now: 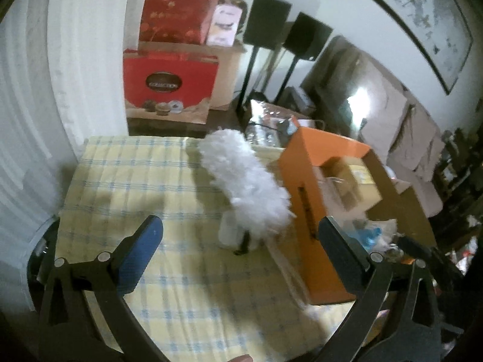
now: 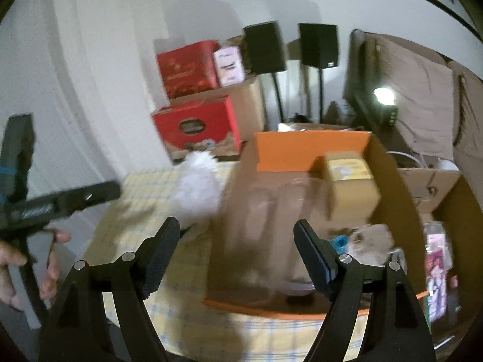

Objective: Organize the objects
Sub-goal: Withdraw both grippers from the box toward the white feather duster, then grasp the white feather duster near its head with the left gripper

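Observation:
A white fluffy duster [image 1: 244,187] stands tilted on the yellow checked tablecloth [image 1: 145,181], leaning against an open orange box [image 1: 314,211]. The duster [image 2: 197,190] and the box [image 2: 305,150] also show in the right wrist view. Inside the box are a small tan carton [image 2: 351,185], a clear plastic container [image 2: 271,229] and small blue and clear items [image 2: 362,241]. My left gripper [image 1: 241,238] is open and empty, just short of the duster. My right gripper [image 2: 235,238] is open and empty, above the box's near side.
Red gift boxes [image 1: 172,60] on cardboard cartons and two black speakers on stands [image 1: 283,30] are behind the table. A TV [image 1: 350,90], covered furniture and clutter lie to the right. The left hand-held gripper [image 2: 45,205] shows at the right view's left edge.

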### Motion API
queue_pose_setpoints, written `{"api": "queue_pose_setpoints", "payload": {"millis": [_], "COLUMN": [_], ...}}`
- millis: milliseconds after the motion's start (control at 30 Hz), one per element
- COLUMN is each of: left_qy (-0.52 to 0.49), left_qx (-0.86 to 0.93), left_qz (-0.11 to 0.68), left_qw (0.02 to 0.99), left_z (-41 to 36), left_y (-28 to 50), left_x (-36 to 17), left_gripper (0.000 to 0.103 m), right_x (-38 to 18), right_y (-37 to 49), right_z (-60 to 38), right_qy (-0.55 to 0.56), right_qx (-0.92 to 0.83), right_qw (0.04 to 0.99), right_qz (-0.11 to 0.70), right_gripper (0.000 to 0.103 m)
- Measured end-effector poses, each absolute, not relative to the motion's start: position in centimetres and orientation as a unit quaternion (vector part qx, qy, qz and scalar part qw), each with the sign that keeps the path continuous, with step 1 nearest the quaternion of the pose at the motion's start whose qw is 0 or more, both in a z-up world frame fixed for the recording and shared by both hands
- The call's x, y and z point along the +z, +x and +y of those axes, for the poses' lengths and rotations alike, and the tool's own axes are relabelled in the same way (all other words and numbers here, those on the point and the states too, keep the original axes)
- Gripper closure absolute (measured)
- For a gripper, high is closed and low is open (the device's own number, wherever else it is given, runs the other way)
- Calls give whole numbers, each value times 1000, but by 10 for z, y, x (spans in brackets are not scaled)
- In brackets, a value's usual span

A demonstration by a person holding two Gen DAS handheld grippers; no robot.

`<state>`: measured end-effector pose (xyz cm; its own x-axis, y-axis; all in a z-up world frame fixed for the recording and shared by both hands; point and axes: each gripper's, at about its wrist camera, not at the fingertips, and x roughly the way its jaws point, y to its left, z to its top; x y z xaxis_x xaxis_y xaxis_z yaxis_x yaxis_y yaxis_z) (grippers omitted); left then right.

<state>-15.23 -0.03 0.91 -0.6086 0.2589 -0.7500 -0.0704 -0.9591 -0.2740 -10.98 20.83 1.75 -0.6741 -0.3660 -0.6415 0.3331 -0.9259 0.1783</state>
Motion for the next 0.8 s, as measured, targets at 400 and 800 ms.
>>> {"api": "queue_pose_setpoints", "payload": {"millis": [400,800], "left_qy": [-479,-522], "left_qx": [865,832], "left_qz": [-117,-143], "left_qw": [96,121], "left_z": [19,36], "left_y": [-211,-249], "left_x": [-35,-76], "left_gripper": [34,69], "right_x": [-9,-23], "right_y": [-114,-136], "right_z": [157,146], "right_qy": [381,394], "right_qx": [-895,-890], "right_qw": [231,230], "right_qz": [-1,-4], "right_gripper": [30,40]}}
